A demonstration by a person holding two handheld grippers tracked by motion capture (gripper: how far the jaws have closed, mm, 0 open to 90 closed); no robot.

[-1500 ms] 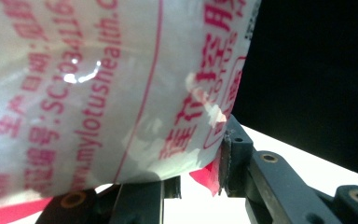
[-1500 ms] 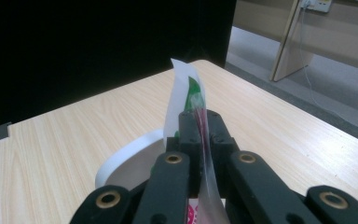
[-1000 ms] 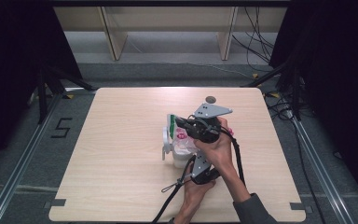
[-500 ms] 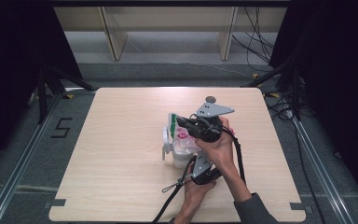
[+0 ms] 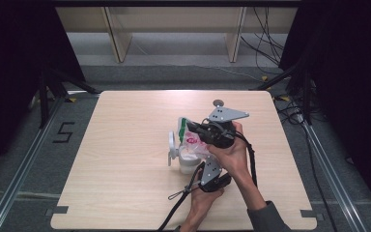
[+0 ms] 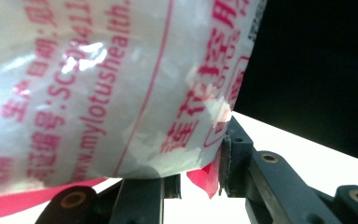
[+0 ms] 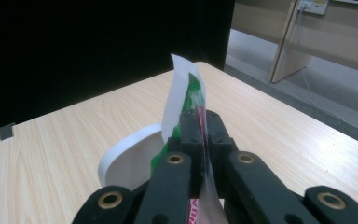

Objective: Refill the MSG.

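Observation:
A clear plastic bag [image 5: 193,141] of white powder with red print and a green-and-white top edge hangs over a white handled cup [image 5: 186,164] near the table's middle. My right gripper [image 5: 192,129] is shut on the bag's upper edge; in the right gripper view the jaws [image 7: 200,116] pinch the film, the bag's corner [image 7: 182,86] sticks up past them, and the cup's rim [image 7: 123,156] lies beyond. My left gripper [image 5: 199,165] comes up from below. In the left gripper view its jaws [image 6: 198,173] close on the bag's [image 6: 98,93] red lower corner.
The light wooden table [image 5: 125,145] has bare room left of and behind the cup. A small dark round thing [image 5: 218,102] lies near the far edge. Cables [image 5: 178,195] trail toward the front edge. Dark curtains flank the table, with rails on the floor.

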